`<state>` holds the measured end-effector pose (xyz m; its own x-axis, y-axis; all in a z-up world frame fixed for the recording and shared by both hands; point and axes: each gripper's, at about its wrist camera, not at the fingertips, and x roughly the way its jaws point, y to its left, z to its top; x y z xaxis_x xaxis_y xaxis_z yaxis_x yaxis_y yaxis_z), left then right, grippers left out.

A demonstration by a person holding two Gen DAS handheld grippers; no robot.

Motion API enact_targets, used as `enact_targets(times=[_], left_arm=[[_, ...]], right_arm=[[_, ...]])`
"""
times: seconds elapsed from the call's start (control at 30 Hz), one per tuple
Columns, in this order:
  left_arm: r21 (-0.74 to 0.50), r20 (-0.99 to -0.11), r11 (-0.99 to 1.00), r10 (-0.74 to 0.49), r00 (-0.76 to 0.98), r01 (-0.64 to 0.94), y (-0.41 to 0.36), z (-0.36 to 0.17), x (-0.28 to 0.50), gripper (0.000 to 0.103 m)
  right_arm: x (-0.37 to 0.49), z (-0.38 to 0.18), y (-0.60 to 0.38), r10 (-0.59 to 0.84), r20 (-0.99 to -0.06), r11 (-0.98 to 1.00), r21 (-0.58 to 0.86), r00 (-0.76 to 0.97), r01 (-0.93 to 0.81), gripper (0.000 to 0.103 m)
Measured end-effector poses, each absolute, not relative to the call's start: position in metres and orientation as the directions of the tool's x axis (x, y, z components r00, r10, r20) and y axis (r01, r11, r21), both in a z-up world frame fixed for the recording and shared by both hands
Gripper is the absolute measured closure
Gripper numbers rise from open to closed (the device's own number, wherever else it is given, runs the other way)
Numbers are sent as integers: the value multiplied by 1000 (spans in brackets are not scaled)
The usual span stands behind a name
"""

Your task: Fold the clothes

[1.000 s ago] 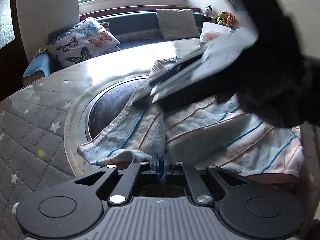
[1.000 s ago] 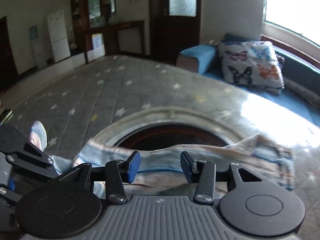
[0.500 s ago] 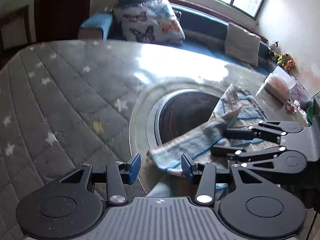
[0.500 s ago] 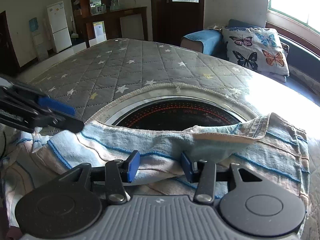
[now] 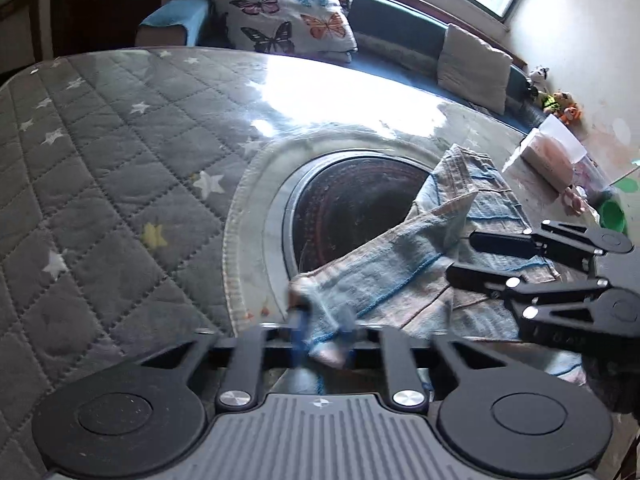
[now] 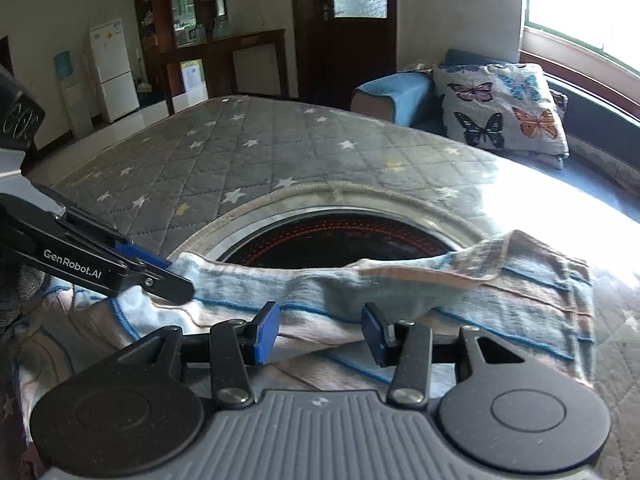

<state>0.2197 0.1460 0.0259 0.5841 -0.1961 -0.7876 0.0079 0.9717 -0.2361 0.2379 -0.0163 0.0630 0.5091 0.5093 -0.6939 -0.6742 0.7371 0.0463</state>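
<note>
striped cloth [image 5: 404, 268] corner between left tongs [image 5: 322, 334], right tongs [image 6: 320, 330] apart

Daylight from window [image 6: 580, 8] at right, blown out white. Strong glare patch on quilted table [image 5: 100, 168] washes out its far side. Room interior dim, dark corners. Fisheye bending at edges. Left fingers [image 5: 300, 328] motion-blurred; right view sharp.

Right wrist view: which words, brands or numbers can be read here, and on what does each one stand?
"GenRobot.AI": white letters on the black finger of the left gripper, which is closed on the striped garment.
Embossed marks on the black body at the far left: too blurred to read.
Papers on the far cabinet: too small to read.
</note>
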Motion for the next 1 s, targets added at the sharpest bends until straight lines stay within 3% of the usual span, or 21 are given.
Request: enact_targets(times=[0.2,0.5,0.83,0.93,1.0], left_arm=[[-180,-753,984,-147,641,13,152,41,225,101],[115,-639,990,135,757,-79,171,63,268,101],[124,-664,986,167,729,-114,190,37,296,101],[120,-647,987,156,747,-103,191,40,296,101],[120,-634,988,154,758,-100,190,44,299,101]], right_arm=[[257,69,-54,430,-688,815,18,585,-579,56],[303,63,-106,276,-689,921,-10,670,-390,56],[355,44,-134,218,-703,966,54,677,-254,56],[364,39,-139,218,-702,969,70,678,-238,63],[366,39,-140,221,-700,967,70,679,-243,78]])
